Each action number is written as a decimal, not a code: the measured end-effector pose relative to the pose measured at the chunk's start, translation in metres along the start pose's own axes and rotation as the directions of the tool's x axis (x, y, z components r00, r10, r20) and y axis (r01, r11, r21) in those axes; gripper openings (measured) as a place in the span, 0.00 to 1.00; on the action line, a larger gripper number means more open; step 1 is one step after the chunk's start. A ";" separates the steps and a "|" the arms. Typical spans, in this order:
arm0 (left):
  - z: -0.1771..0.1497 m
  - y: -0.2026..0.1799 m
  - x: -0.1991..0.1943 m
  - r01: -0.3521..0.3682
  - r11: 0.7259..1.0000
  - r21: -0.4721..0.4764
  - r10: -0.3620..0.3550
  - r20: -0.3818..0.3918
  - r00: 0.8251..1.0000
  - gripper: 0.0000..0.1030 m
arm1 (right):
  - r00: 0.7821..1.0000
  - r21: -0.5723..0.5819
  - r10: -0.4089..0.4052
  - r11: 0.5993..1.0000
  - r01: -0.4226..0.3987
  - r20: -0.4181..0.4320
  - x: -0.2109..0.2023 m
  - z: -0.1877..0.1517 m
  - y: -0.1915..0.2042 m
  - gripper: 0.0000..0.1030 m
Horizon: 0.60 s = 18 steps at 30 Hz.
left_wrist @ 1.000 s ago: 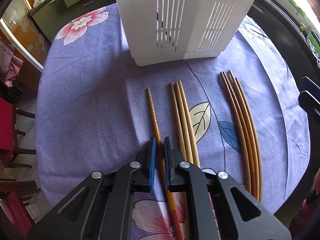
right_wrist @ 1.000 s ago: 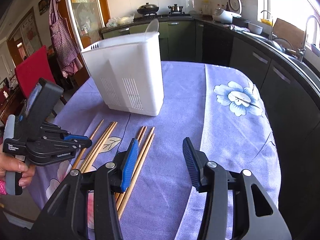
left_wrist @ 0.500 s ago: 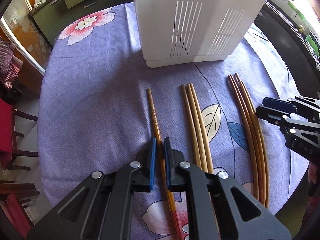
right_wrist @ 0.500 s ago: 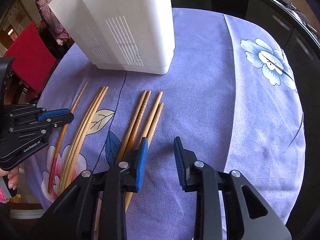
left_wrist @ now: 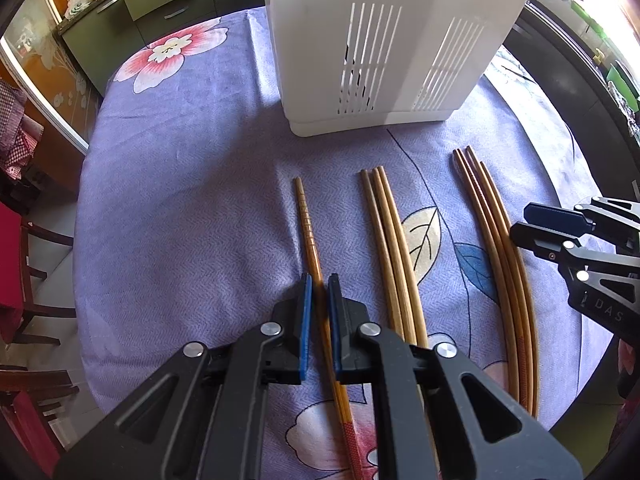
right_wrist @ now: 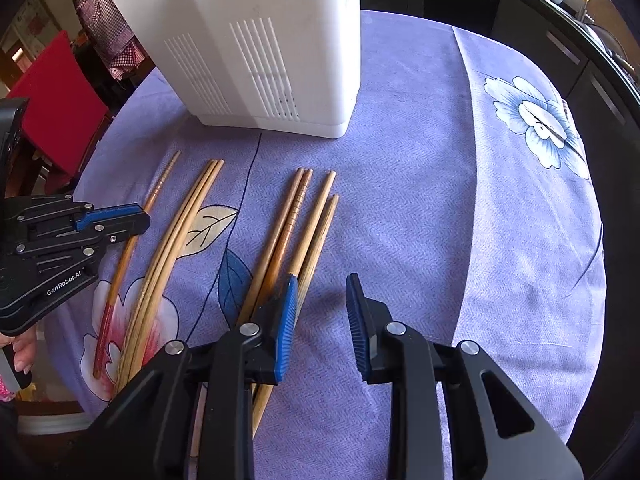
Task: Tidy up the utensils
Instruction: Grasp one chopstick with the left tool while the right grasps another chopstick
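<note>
Wooden chopsticks lie in three groups on the purple flowered tablecloth (left_wrist: 180, 208). A single ridged chopstick (left_wrist: 310, 236) lies on the left, three pale ones (left_wrist: 390, 240) in the middle, several darker ones (left_wrist: 496, 240) on the right. My left gripper (left_wrist: 319, 284) has its jaws narrowly closed around the single chopstick, which lies on the cloth. My right gripper (right_wrist: 320, 284) is open, low over the cloth, its left finger (right_wrist: 289, 304) at the right group (right_wrist: 304, 224). A white slotted utensil holder (left_wrist: 384, 40) stands behind the chopsticks.
The holder also shows in the right wrist view (right_wrist: 256, 40). Dark kitchen counters (right_wrist: 560, 40) run along the right. A red chair (right_wrist: 52, 92) stands at the table's left edge. A green cabinet (left_wrist: 160, 4) is behind the table.
My right gripper has dropped low toward the right chopstick group, narrowed, then opened a little wider. My left gripper has stayed shut around the single chopstick and moved nearer to the holder.
</note>
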<state>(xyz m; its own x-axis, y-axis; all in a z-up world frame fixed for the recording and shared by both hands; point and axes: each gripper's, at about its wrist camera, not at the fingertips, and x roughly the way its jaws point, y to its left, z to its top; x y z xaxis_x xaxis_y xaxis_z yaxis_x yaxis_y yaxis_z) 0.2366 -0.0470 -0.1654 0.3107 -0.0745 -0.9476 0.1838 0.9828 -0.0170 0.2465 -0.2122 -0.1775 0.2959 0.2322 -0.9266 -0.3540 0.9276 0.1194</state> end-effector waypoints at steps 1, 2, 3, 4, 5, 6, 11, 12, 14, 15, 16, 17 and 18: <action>0.000 -0.001 0.000 -0.003 1.000 0.001 0.003 -0.001 1.000 0.08 | 1.000 -0.008 -0.002 1.000 0.002 0.001 0.001 0.002 0.003 0.21; 0.001 -0.001 0.000 -0.005 1.000 0.002 0.005 -0.002 1.000 0.08 | 1.000 -0.016 0.000 1.000 0.000 -0.001 0.001 0.003 0.007 0.20; 0.001 -0.001 0.000 -0.005 1.000 0.003 0.005 -0.003 1.000 0.08 | 1.000 -0.024 -0.001 1.000 0.001 -0.003 0.002 0.004 0.011 0.20; 0.002 -0.001 0.000 -0.005 1.000 0.003 0.005 -0.005 1.000 0.08 | 1.000 -0.032 0.000 0.999 0.000 -0.004 0.003 0.005 0.014 0.20; 0.002 -0.002 0.000 -0.007 1.000 0.004 0.007 -0.007 1.000 0.08 | 1.000 -0.034 0.002 0.999 -0.002 -0.008 0.003 0.007 0.016 0.20; 0.002 -0.002 0.000 -0.007 1.000 0.005 0.007 -0.009 1.000 0.08 | 1.000 -0.033 -0.001 0.999 0.000 -0.012 0.004 0.008 0.017 0.20; 0.002 -0.001 0.000 -0.006 1.000 0.014 0.006 -0.009 1.000 0.09 | 0.999 0.002 0.028 1.000 -0.028 -0.033 0.005 0.005 0.009 0.18; 0.002 -0.002 0.000 -0.007 1.000 0.015 0.007 -0.010 1.000 0.09 | 0.999 0.003 0.030 1.000 -0.030 -0.033 0.007 0.005 0.008 0.18; 0.003 -0.003 0.000 -0.013 1.000 0.019 0.013 -0.012 1.000 0.09 | 1.000 -0.015 0.008 1.000 -0.009 -0.030 0.008 0.006 0.013 0.18; 0.002 -0.003 0.000 -0.013 1.000 0.020 0.014 -0.013 1.000 0.09 | 1.000 -0.022 0.002 1.000 -0.003 -0.029 0.009 0.008 0.015 0.18; 0.002 -0.003 0.000 -0.012 1.000 0.020 0.012 -0.014 1.000 0.09 | 1.000 -0.022 0.004 1.000 -0.005 -0.029 0.009 0.006 0.014 0.18; 0.002 -0.002 0.000 -0.011 1.000 0.020 0.011 -0.013 1.000 0.09 | 0.999 -0.015 0.008 1.000 -0.008 -0.031 0.010 0.007 0.013 0.17; 0.003 -0.002 0.001 -0.009 1.000 0.019 0.010 -0.013 1.000 0.09 | 1.000 -0.012 0.004 1.000 -0.004 -0.030 0.011 0.007 0.013 0.17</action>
<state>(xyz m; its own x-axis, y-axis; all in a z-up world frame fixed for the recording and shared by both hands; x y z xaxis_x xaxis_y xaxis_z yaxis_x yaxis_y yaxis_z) 0.2388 -0.0495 -0.1652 0.3001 -0.0627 -0.9518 0.1990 0.9800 -0.0019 0.2509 -0.1955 -0.1836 0.2678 0.2270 -0.9364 -0.3661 0.9229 0.1190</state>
